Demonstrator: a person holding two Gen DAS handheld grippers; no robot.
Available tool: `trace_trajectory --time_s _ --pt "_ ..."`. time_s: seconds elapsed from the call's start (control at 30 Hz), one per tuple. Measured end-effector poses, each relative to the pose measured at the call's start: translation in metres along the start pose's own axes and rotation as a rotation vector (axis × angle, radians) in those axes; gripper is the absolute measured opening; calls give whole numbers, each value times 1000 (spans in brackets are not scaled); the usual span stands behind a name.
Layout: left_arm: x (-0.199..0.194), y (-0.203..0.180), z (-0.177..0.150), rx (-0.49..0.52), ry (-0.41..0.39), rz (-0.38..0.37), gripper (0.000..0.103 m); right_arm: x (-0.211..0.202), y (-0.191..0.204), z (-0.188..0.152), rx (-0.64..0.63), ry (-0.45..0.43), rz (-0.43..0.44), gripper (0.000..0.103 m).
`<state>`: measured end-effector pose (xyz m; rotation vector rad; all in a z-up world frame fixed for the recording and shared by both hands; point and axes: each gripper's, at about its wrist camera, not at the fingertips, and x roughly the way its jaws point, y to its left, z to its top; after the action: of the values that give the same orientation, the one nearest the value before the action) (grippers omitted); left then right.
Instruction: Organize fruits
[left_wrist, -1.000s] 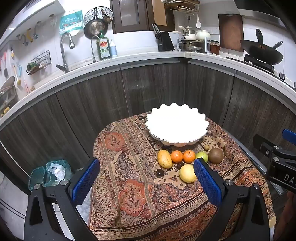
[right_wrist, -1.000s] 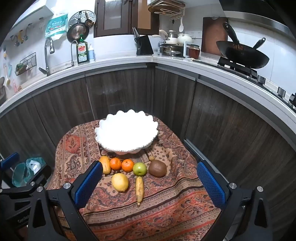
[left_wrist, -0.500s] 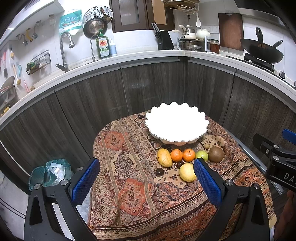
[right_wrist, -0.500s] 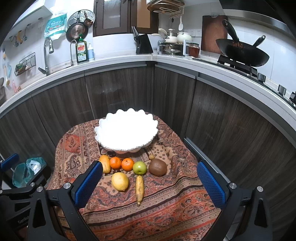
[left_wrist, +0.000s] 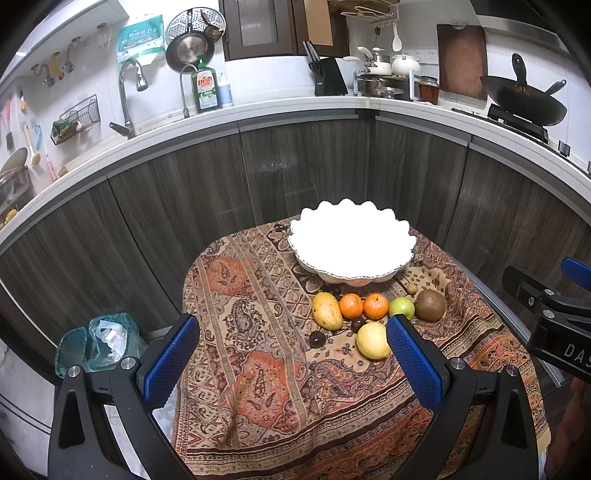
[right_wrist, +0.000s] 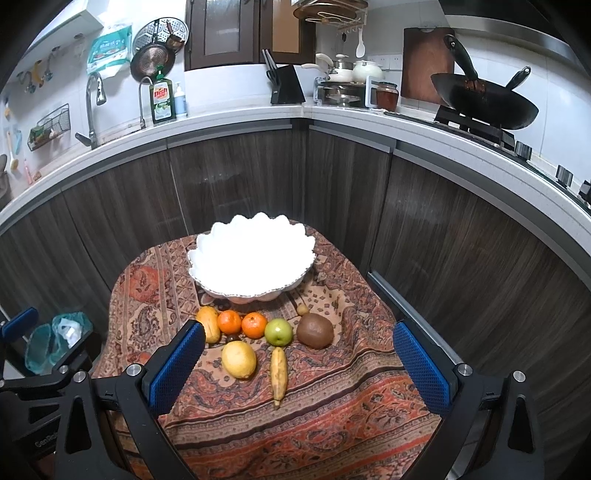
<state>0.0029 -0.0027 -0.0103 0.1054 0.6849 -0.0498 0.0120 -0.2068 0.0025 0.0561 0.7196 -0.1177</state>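
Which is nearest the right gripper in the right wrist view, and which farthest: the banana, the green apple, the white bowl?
From the right gripper:
1. Banana, lying on the cloth between the open fingers, nearest.
2. Green apple, just behind the banana, in the row of fruit.
3. White bowl, behind that row, at the table's far side, farthest.

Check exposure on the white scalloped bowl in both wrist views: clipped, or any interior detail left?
Left wrist: the white scalloped bowl is blown out, a flat white patch, only its rim edge readable. Right wrist: the bowl is also overexposed, with faint shading near the rim. In both, the fruit stays well exposed; fisheye bends the countertop.
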Motion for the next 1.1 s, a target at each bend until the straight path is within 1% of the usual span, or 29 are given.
trace_trajectory --time_s 0.37,0.63,0.9,1.1 --pt "8 2 0 -11 27 -10 103 7 1 2 0 20 2 103" --pt "25 -1 -3 -12 58 -50 103 22 0 -1 -1 43 8 103" --pt "52 -5 -8 -6 97 -53 103 47 1 -5 -10 70 1 103" --pt "80 -12 -15 10 129 -56 103 74 -3 -14 -17 113 -16 103"
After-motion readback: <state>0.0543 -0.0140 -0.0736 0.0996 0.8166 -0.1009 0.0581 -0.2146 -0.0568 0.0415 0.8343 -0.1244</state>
